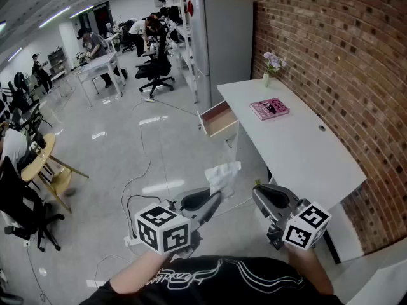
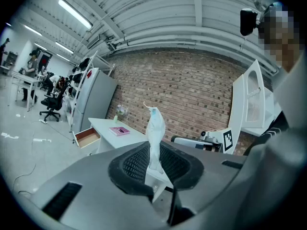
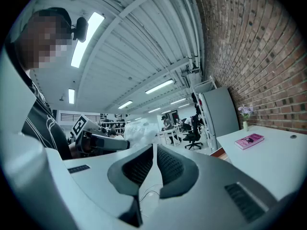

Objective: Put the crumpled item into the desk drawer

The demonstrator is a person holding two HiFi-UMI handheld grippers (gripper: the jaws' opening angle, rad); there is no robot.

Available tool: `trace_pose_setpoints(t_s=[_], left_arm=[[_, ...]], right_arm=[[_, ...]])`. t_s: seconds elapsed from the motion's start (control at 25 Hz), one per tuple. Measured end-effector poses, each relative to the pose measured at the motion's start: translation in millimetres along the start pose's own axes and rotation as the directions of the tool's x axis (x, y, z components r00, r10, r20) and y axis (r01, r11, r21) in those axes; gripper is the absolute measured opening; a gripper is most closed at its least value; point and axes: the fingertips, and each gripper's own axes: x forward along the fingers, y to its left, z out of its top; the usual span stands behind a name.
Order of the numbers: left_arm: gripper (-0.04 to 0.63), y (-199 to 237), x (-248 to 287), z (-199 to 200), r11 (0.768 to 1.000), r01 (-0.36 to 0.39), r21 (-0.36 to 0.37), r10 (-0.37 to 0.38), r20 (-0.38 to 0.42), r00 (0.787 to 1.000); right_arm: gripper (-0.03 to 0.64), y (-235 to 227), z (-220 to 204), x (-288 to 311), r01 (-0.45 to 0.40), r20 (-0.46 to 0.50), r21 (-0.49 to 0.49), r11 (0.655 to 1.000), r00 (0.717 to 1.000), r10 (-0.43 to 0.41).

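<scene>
My left gripper [image 1: 215, 199] is shut on a crumpled white item [image 1: 223, 175], which it holds up in the air over the floor. In the left gripper view the crumpled item [image 2: 155, 135] stands upright, pinched between the pads [image 2: 136, 164]. My right gripper [image 1: 259, 192] hovers just to the right of it, jaws together with nothing between them. The white desk [image 1: 299, 148] stands ahead along the brick wall. Its drawer [image 1: 217, 118] is pulled open at the desk's far left end and looks empty. The drawer [image 2: 88, 137] also shows far off in the left gripper view.
A pink book [image 1: 269, 108] and a small vase of flowers [image 1: 272, 65] are on the desk. A grey cabinet [image 1: 222, 43] stands beyond the drawer. Cables [image 1: 143, 170] trail over the floor. A wooden chair [image 1: 44, 164] and people at work tables are at the left.
</scene>
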Motion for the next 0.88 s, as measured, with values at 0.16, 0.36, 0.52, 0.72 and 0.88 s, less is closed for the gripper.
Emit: trace_pose_setpoints(t_s=[0.16,0.36,0.52,0.72,0.88], left_arm=[[0.072,1.4,7.4,-9.0,1.0,0.002,-0.003,-0.002,-0.009,1.0],[0.071,17.2,16.7,-21.3,1.0,-0.021,-0.019,0.021,-0.03,0.999],[0.071,42.4,21.4,-30.6,0.997,-0.049,-0.06,0.046,-0.043,0.998],[0.071,74.3,32.6,-46.1,0.992,-0.063,-0.106,0.056,-0.069,0.996],[0.071,104.4,45.5,-47.1,0.989,-0.06,-0.138,0.048,-0.085,0.995]], right_arm=[[0.057,-9.5,-11.0,-1.7,0.017,-0.015,-0.018,1.0,1.0,-0.018],[0.057,-26.8,-27.4,6.3,0.043,-0.052,-0.045,0.998,0.998,-0.045],[0.057,-41.2,-39.0,21.7,0.056,-0.078,-0.026,0.998,0.995,-0.058],[0.057,-58.3,-58.3,43.3,0.064,-0.099,0.009,0.998,0.993,-0.062],[0.057,-78.5,-72.0,67.8,0.089,-0.146,0.032,0.995,0.986,-0.084]])
